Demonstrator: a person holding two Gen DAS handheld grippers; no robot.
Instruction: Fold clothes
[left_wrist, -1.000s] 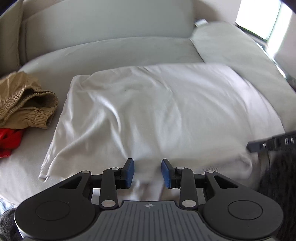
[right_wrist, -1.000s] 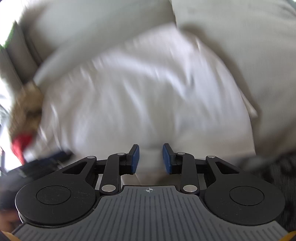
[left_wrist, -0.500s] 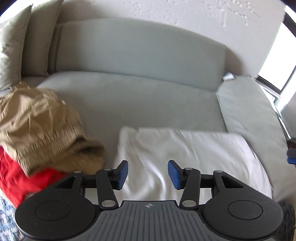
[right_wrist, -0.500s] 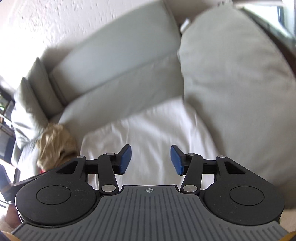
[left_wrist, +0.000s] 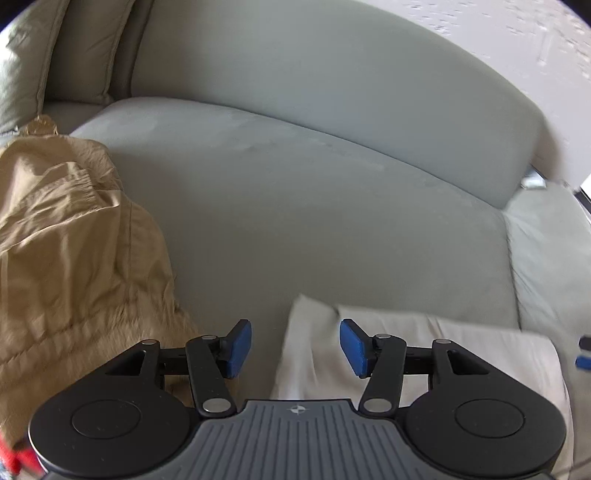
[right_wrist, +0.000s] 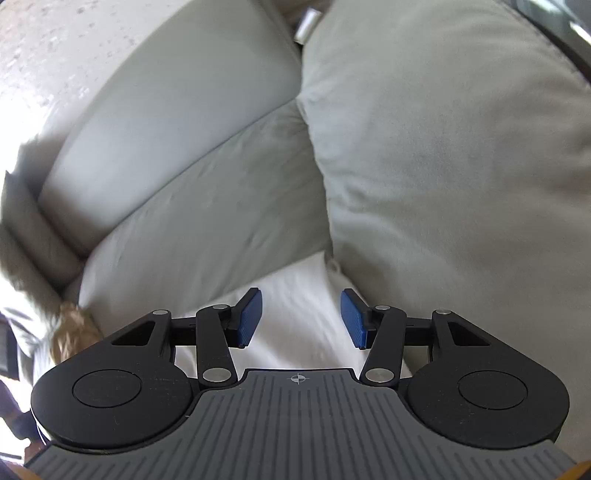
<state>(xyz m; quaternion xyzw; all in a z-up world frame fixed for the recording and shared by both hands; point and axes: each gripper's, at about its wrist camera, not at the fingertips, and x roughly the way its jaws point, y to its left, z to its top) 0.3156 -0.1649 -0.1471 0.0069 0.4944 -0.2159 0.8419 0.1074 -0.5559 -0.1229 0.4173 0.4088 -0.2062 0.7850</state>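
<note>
A folded white garment (left_wrist: 436, 354) lies flat on the grey sofa seat (left_wrist: 314, 206). My left gripper (left_wrist: 295, 349) hovers over its left edge, jaws opening, with nothing between the blue pads. In the right wrist view the same white garment (right_wrist: 295, 325) lies below my right gripper (right_wrist: 301, 319), which stands open and holds nothing. A crumpled tan garment (left_wrist: 74, 240) is heaped at the left of the seat, and a scrap of red cloth (left_wrist: 14, 458) shows under it. The right gripper's blue tip shows at the right edge of the left wrist view.
The sofa backrest (left_wrist: 332, 74) runs along the rear under a textured wall. A large grey cushion (right_wrist: 461, 166) borders the white garment on the right. Loose pillows (left_wrist: 55, 48) stand at the far left. Bare seat lies between the tan heap and the white garment.
Both grippers opened wider and drew back and up from the white garment, which now lies flat. The left view swung left, bringing the tan heap closer.
</note>
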